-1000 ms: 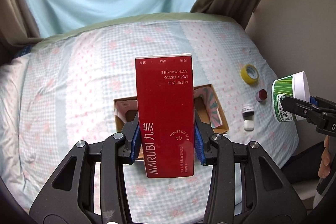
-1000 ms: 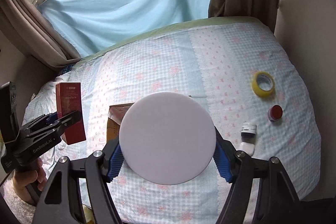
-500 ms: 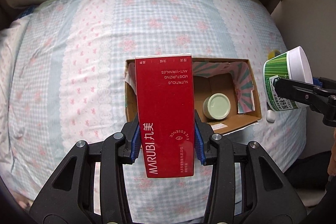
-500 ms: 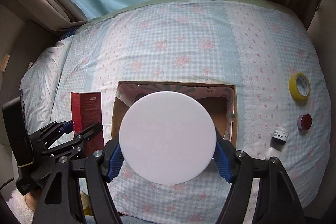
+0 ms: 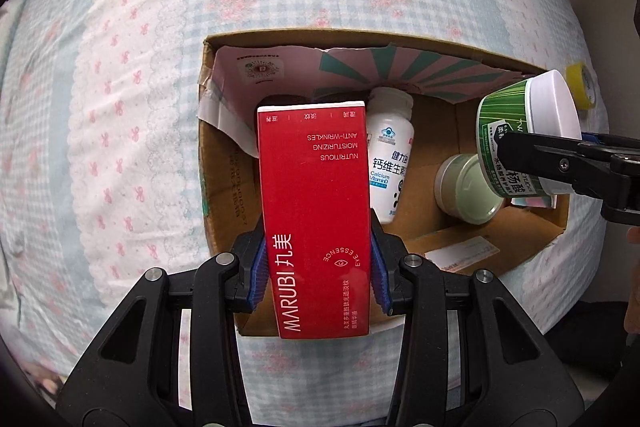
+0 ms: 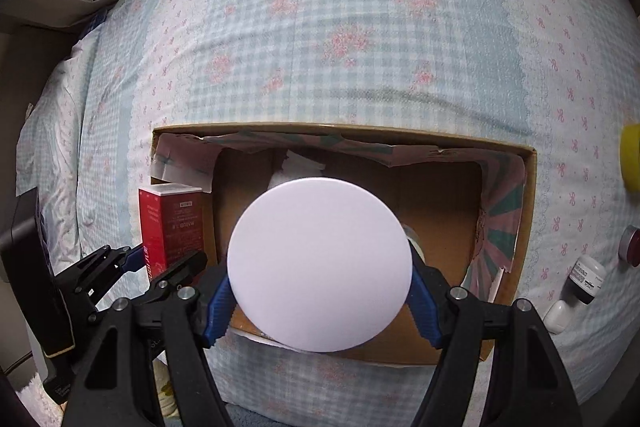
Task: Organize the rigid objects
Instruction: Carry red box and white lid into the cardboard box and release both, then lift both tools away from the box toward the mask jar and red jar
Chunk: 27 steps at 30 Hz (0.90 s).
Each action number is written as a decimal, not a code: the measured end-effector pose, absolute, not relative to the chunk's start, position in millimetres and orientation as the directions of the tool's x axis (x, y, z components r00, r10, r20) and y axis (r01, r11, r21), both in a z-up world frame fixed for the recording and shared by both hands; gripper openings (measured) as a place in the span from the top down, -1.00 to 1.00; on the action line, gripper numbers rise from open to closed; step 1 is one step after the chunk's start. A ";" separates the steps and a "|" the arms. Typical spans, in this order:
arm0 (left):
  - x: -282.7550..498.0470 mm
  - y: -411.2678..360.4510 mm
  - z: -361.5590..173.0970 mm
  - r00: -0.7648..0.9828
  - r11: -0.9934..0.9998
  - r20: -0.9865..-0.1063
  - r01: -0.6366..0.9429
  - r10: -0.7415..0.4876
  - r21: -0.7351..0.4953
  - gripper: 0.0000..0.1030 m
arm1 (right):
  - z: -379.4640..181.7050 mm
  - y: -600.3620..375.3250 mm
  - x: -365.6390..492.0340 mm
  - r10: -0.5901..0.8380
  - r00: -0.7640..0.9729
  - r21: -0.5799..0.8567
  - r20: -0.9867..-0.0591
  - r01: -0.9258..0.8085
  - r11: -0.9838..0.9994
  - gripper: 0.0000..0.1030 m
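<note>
Left gripper (image 5: 316, 267) clamped on red box (image 5: 314, 203), held over cardboard box (image 5: 224, 187) on bed; right gripper (image 6: 320, 301) clamped on white-lidded green jar (image 6: 319, 265) above same box

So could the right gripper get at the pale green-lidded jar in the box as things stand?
Probably not yet. The right gripper is already shut on the green-labelled tub, so it has no free jaws. The pale green-lidded jar sits uncovered in the open cardboard box, almost directly below that tub.
</note>
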<state>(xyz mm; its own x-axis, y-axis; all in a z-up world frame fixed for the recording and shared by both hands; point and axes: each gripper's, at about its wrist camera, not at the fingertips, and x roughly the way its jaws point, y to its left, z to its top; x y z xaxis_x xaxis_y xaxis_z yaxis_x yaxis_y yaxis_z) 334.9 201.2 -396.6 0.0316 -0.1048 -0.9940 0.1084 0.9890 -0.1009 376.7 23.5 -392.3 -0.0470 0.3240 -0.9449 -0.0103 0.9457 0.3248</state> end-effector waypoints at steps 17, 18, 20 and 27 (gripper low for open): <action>346.0 203.1 -385.8 0.071 0.991 -0.993 0.102 -0.096 -0.089 -0.99 | -403.5 -0.5 391.9 0.410 0.014 0.408 -0.912 0.112 0.906 -0.97; 344.3 205.3 -384.5 0.071 0.992 -0.993 0.096 -0.092 -0.085 -0.99 | -402.3 -2.0 390.7 0.411 0.015 0.410 -0.912 0.116 0.905 -0.97; 342.0 208.2 -380.0 0.078 0.992 -0.992 0.084 -0.096 -0.089 -0.99 | -398.2 -3.2 388.6 0.416 0.024 0.415 -0.909 0.121 0.902 -0.97; 331.0 212.3 -344.3 0.153 0.994 -0.985 0.080 -0.085 -0.073 -0.99 | -364.6 -2.3 376.9 0.412 0.082 0.418 -0.908 0.095 0.903 -0.97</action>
<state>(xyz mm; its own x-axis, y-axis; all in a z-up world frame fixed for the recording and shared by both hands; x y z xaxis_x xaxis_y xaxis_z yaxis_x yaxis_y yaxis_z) 331.0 212.3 -344.3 0.1526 -0.0845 -0.9847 0.0798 0.9941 -0.0730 376.9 -2.3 -364.6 0.0821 0.4118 -0.9076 0.0952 0.9032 0.4184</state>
